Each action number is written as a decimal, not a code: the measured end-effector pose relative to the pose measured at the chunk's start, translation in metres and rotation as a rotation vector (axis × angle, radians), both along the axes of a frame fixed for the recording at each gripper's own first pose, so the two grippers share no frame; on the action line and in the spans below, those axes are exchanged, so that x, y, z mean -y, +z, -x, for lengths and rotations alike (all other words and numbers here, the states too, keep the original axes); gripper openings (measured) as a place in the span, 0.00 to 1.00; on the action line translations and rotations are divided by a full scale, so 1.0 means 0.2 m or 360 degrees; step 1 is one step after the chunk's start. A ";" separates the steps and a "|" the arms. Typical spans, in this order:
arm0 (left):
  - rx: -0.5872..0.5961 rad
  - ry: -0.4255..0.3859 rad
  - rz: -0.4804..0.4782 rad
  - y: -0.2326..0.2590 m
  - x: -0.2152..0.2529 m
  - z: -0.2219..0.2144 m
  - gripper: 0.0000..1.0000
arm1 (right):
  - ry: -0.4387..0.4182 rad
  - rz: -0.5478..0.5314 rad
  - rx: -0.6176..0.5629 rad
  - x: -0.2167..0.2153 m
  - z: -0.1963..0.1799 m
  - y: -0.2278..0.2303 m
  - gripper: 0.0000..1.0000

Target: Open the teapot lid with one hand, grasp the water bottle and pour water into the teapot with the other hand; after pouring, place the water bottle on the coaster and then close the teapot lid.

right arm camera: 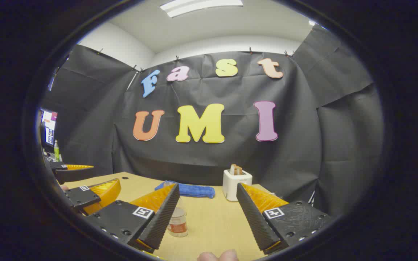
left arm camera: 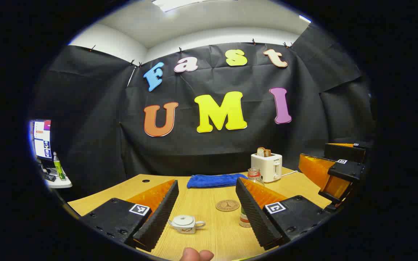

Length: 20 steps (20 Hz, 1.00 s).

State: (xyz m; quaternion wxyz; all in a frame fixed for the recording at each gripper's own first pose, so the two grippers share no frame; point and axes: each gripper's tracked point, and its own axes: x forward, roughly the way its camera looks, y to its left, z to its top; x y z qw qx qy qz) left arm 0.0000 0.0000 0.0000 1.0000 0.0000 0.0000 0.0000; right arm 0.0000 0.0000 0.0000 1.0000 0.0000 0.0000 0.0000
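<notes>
In the left gripper view, the left hand-held gripper (left arm camera: pixel 208 217) stood spread above the tabletop (left arm camera: pixel 209 235), framing the lidded teapot (left arm camera: pixel 185 224) and coaster (left arm camera: pixel 227 205); its finger partly hid the water bottle (left arm camera: pixel 245 217), before a blue towel (left arm camera: pixel 214 180) and toaster (left arm camera: pixel 266 166). In the right gripper view, the right hand-held gripper (right arm camera: pixel 205 221) gaped too, the water bottle (right arm camera: pixel 177 222) beside its left finger.

both views are evenly and fairly brightly lit from above by a ceiling light panel (left arm camera: pixel 180 3) at the top of the frame, which blows out to plain white. the wooden table (left arm camera: pixel 209 221) shows only soft, faint shadows and no strong glare. focus is sharp in the middle and softens toward the rim, where straight edges bow strongly. a screen (left arm camera: pixel 42 139) at the left edge glows bright and slightly overexposed.
</notes>
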 end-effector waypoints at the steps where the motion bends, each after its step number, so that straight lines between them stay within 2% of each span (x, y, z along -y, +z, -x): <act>1: 0.0003 0.0008 -0.0005 0.01 -0.02 0.00 0.99 | 0.0008 0.0000 -0.0007 -0.02 -0.01 -0.01 0.94; 8: -0.0011 0.0046 0.0030 0.00 -0.13 -0.01 0.99 | 0.0014 0.0003 -0.0015 -0.05 -0.02 -0.03 0.94; 20: -0.0050 0.0069 0.0071 -0.03 -0.18 -0.03 0.99 | -0.0011 -0.0017 -0.0002 -0.05 -0.05 -0.02 0.96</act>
